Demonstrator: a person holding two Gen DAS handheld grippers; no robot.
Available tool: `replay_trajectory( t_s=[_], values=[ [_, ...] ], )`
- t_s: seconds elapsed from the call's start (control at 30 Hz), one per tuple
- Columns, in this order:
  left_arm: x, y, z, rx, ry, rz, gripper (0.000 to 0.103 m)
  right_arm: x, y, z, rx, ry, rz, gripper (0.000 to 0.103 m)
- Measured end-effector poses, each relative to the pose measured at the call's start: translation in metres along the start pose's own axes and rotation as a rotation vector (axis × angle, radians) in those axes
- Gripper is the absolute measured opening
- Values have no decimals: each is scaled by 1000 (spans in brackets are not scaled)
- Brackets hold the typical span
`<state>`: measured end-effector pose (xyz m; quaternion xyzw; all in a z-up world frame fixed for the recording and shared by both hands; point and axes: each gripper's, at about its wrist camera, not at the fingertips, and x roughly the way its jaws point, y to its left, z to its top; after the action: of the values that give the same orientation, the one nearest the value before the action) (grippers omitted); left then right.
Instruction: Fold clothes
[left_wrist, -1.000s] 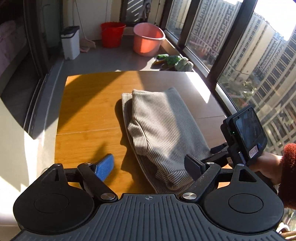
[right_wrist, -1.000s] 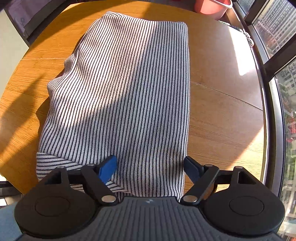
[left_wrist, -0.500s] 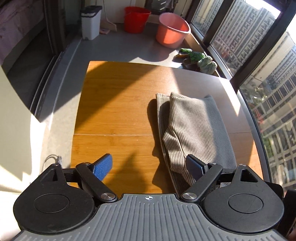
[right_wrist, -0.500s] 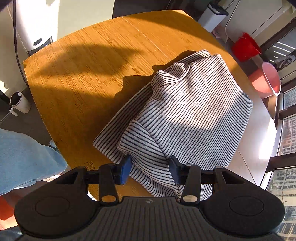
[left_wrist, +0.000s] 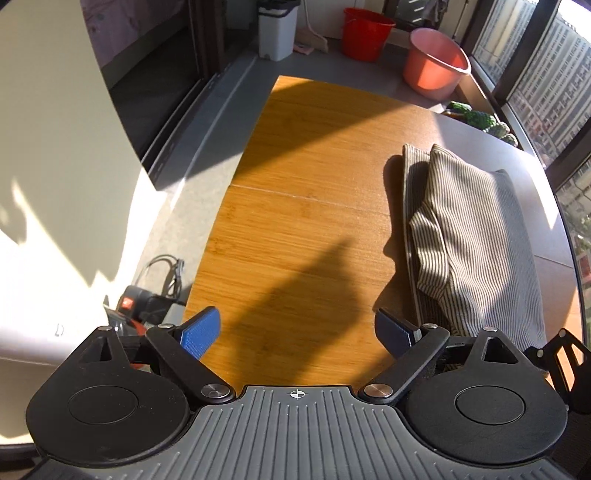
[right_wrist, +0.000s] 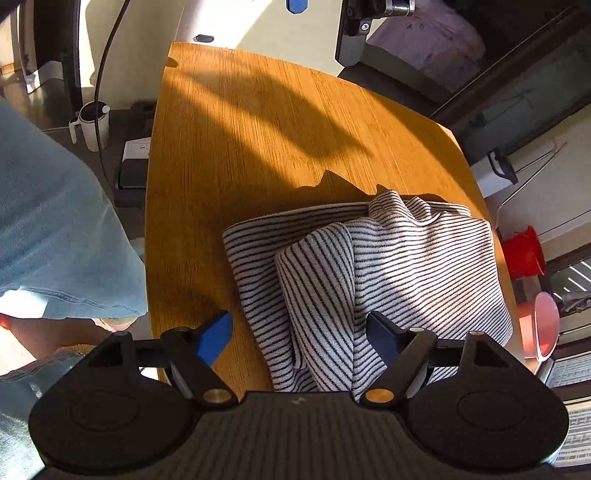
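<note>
The striped garment (right_wrist: 388, 273) lies on the wooden table (right_wrist: 240, 147) already folded into a compact bundle: a flat lower layer with a thicker folded part stacked on top. In the left wrist view it sits at about 3 o'clock (left_wrist: 469, 236), along the table's window side, with bare wood (left_wrist: 295, 229) filling the centre.

The left gripper (left_wrist: 299, 332) hangs over bare table, its jaws opening and nothing between them; the garment lies just to the right of its right finger. The right gripper (right_wrist: 299, 332) hovers over the bundle's near edge at 6 o'clock in its own view. Its jaws are opening too; cloth lies between them, but the pads are not pressing on it.

Judging by this, most of the folding looks done. What seems left is tidying: the top layer is skewed against the lower one, with a loose corner rucked up at 12 o'clock. One more fold or a squaring-up would probably finish it.
</note>
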<state>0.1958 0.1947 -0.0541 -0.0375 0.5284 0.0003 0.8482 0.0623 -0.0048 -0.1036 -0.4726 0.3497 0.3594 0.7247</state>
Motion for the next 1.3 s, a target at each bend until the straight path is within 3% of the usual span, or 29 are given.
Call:
replay_trajectory(
  t_s=[0.07, 0.1, 0.2, 0.33, 0.43, 0.53, 0.6, 0.7, 0.73, 0.8, 0.83, 0.87, 0.93, 0.97, 1.03, 1.1, 1.23, 1.3],
  values=[
    [2, -10, -7, 86, -19, -35, 95, 4, -9, 1, 37, 11, 8, 53],
    [5, -16, -11, 142, -21, -53, 95, 7, -26, 3, 132, 35, 69, 47],
    [8, -40, -22, 358, -48, -111, 95, 23, -95, 0, 505, 128, 309, 40],
    [7, -85, -51, 777, -152, -218, 97, 59, -169, -30, 906, 249, 618, 38],
    [20, -113, -80, 1093, -285, -209, 98, 74, -184, -40, 979, 299, 724, 38],
    [39, -135, -98, 1323, -415, -163, 98, 81, -191, -44, 1004, 327, 781, 38],
    [49, -147, -100, 1401, -467, -144, 98, 80, -191, -41, 965, 328, 784, 38],
    [59, -161, -95, 1464, -458, -181, 100, 74, -187, -36, 891, 312, 766, 38],
    [61, -164, -94, 1472, -448, -191, 100, 72, -186, -35, 879, 304, 761, 38],
    [65, -167, -94, 1486, -414, -236, 88, 66, -184, -35, 861, 282, 742, 38],
    [66, -168, -95, 1497, -390, -261, 74, 61, -182, -35, 839, 268, 723, 39],
    [66, -169, -93, 1483, -375, -277, 67, 53, -181, -35, 805, 253, 695, 39],
    [64, -172, -87, 1435, -353, -304, 59, 33, -178, -38, 747, 204, 635, 48],
    [64, -173, -77, 1369, -310, -330, 58, 16, -175, -42, 698, 164, 571, 53],
    [65, -175, -54, 1200, -199, -391, 55, -18, -167, -48, 599, 84, 443, 79],
    [69, -173, -22, 950, -73, -471, 54, -37, -157, -53, 506, 45, 313, 83],
    [85, -152, 30, 504, 110, -619, 53, -30, -133, -53, 276, 15, 127, 83],
    [93, -145, 46, 371, 157, -665, 53, -11, -121, -47, 179, 3, 39, 83]
  ],
)
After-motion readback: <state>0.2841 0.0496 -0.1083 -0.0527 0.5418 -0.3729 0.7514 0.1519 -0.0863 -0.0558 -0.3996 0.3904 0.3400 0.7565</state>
